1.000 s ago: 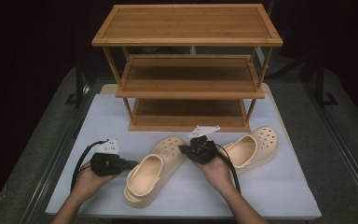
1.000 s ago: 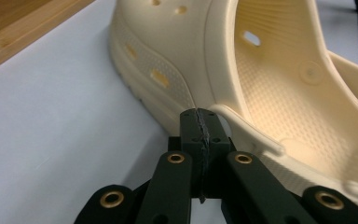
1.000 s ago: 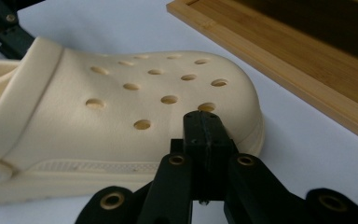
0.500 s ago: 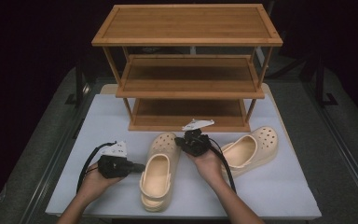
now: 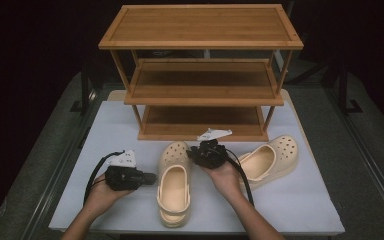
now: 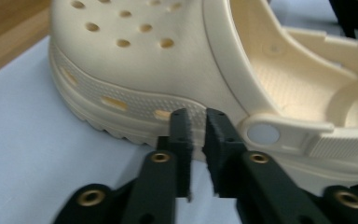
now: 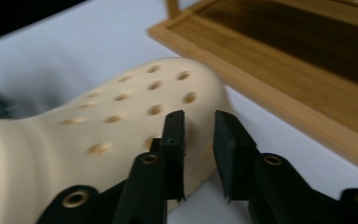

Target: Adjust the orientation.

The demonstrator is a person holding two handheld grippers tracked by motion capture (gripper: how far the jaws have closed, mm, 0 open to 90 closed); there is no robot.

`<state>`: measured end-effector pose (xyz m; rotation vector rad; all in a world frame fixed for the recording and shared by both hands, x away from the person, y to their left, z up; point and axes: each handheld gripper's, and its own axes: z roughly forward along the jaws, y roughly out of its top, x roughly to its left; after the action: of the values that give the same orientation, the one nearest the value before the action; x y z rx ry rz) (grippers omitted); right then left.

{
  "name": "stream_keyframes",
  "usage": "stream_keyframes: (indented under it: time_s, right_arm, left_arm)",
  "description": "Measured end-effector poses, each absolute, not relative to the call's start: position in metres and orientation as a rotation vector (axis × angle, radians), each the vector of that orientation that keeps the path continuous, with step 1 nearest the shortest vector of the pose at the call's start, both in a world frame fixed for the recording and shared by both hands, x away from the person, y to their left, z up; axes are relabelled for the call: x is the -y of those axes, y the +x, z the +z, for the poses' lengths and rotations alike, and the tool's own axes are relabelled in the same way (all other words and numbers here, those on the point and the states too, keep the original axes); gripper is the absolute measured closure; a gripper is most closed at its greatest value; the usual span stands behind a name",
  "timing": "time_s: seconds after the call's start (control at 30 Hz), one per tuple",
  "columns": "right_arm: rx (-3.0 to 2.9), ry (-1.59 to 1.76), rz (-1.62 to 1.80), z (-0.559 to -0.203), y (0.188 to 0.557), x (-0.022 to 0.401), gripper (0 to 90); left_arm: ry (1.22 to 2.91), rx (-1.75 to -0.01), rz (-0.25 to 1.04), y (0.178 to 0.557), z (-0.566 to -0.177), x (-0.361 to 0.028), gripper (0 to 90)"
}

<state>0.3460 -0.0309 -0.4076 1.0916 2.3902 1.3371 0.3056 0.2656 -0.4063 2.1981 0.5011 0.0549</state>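
Now the near clog (image 5: 173, 183) lies straighter on the worktop (image 5: 80, 150) (toe toward the rack (image 5: 200, 75)), both hand-held grippers, left (image 5: 150, 177) and right (image 5: 192, 152), just cracked apart, nothing between them.

Matt cream foam clog (image 5: 173, 182), smooth wooden rack (image 5: 200, 75), matt white tabletop (image 5: 300, 200)

the wooden rack (image 5: 201, 75) walls off the back of the white mat (image 5: 305, 210), and its shelves stand bare. two cream clogs (image 5: 174, 182) (image 5: 270, 160) block the middle and right, leaving room at left and along the front right.
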Motion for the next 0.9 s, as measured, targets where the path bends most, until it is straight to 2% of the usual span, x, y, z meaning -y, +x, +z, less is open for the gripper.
stream_keyframes:
  time_s: [0.3, 0.43, 0.67, 0.77, 0.83, 0.9]
  right_arm:
    - [-2.439, 0.98, 1.415, -0.393, 0.317, 0.041, 64.7]
    - [-2.46, 0.935, 1.408, -0.396, 0.301, 0.053, 57.2]
    - [-2.489, 0.925, 1.397, -0.402, 0.279, 0.076, 45.2]
    - [-2.492, 0.934, 1.386, -0.406, 0.271, 0.086, 43.1]
    - [-2.489, 0.942, 1.381, -0.408, 0.269, 0.09, 43.0]
    - [-2.488, 0.956, 1.378, -0.411, 0.267, 0.095, 42.7]
  left_arm:
    - [2.118, -0.487, 0.068, 0.303, -0.389, -0.258, 61.4]
    - [2.114, -0.482, 0.083, 0.305, -0.386, -0.247, 57.6]
    - [2.123, -0.475, 0.113, 0.31, -0.387, -0.232, 58.7]
    - [2.132, -0.465, 0.142, 0.308, -0.385, -0.228, 63.7]
    - [2.131, -0.466, 0.144, 0.307, -0.384, -0.228, 70.8]
    - [2.14, -0.454, 0.205, 0.304, -0.381, -0.228, 76.7]
